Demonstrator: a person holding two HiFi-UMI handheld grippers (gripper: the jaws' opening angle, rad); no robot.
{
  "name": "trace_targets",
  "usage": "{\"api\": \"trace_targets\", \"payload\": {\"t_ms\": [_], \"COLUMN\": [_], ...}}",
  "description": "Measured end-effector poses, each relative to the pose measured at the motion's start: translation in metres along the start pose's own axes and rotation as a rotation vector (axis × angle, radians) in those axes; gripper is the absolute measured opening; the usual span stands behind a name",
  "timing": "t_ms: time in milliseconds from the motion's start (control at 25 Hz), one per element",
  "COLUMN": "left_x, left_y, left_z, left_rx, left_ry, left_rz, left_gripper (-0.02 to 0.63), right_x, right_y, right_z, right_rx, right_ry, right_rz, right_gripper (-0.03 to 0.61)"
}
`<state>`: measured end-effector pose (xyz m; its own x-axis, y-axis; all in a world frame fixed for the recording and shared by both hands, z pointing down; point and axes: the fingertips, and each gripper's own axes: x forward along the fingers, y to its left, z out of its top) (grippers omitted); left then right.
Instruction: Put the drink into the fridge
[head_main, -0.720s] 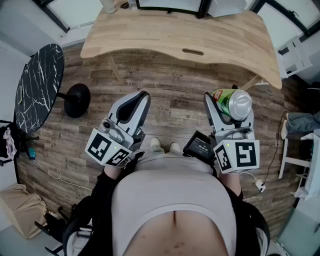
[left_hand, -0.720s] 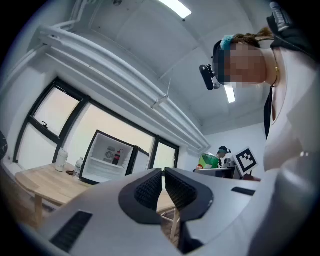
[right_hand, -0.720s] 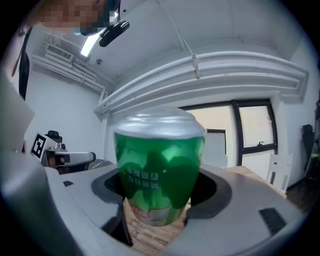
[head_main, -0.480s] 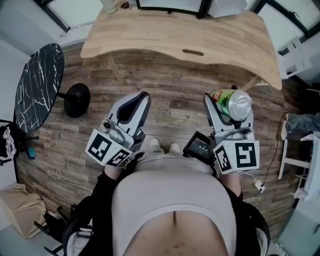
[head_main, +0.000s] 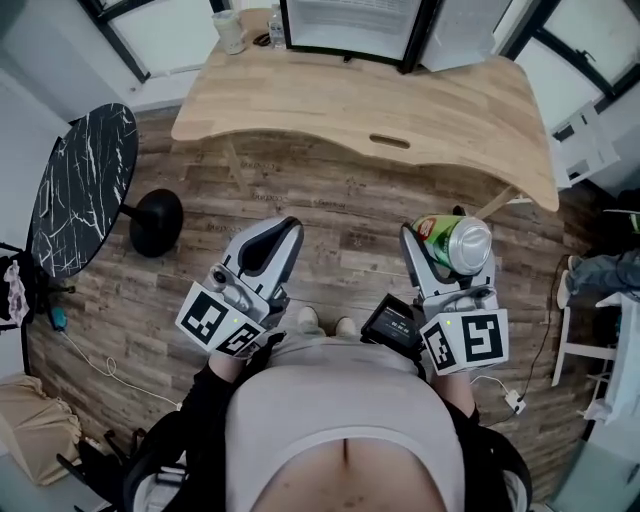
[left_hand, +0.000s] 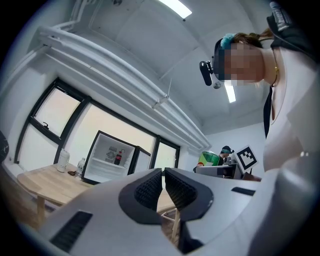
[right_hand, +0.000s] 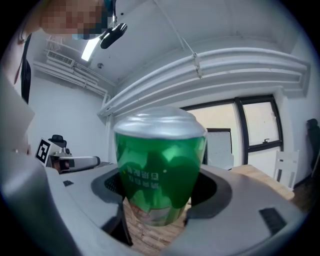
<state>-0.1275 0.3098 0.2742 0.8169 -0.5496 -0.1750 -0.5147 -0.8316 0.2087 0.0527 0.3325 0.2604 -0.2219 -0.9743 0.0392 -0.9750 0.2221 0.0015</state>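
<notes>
Drink can (head_main: 460, 240) clamped between right gripper (head_main: 449, 247) jaws, long axis roughly upright, silver end up. Well short of fridge (head_main: 345, 20), which stands open on far edge of desk (head_main: 400, 100), ahead and slightly left of can. Left gripper (head_main: 283, 228) clenched on nothing, about as far from fridge.

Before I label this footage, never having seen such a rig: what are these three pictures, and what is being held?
A person holds a two-jaw gripper in each hand. The head view looks down from their head; the other two views ride on the grippers. The right gripper is clamped on a green can; the left gripper is shut and empty. Ahead, a wooden desk carries a small open fridge, a cup and a bottle.
</notes>
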Motion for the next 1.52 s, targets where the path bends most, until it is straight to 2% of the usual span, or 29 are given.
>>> {"api": "trace_targets", "payload": {"t_ms": [400,560,800,1080,1520], "left_x": [-0.019,-0.026,-0.036,-0.025,0.006], "left_y": [0.028,0.038,0.046,0.051,0.088], "left_z": [0.008,0.006,0.005,0.009,0.015], "left_rx": [0.004,0.006,-0.015,-0.021,0.002], "left_ry": [-0.002,0.007,0.012,-0.012,-0.026], "left_rz": [-0.013,-0.032,-0.051,-0.078,-0.053], "left_gripper": [0.023,0.023,0.023,0.023,0.023], "right_x": [0.016,0.019,0.019,0.028,0.081], "right_y": [0.025,0.035,0.05,0.053,0.038], "right_z": [-0.005,-0.012,-0.014,-0.014,-0.011], "right_rx": [0.013,0.059,0.048,0.035,0.05], "right_ry": [0.007,0.005,0.014,0.015,-0.002], "right_rz": [-0.016,-0.024,-0.044,-0.036,0.013], "right_gripper": [0.354,0.354,0.354,0.354,0.354]}}
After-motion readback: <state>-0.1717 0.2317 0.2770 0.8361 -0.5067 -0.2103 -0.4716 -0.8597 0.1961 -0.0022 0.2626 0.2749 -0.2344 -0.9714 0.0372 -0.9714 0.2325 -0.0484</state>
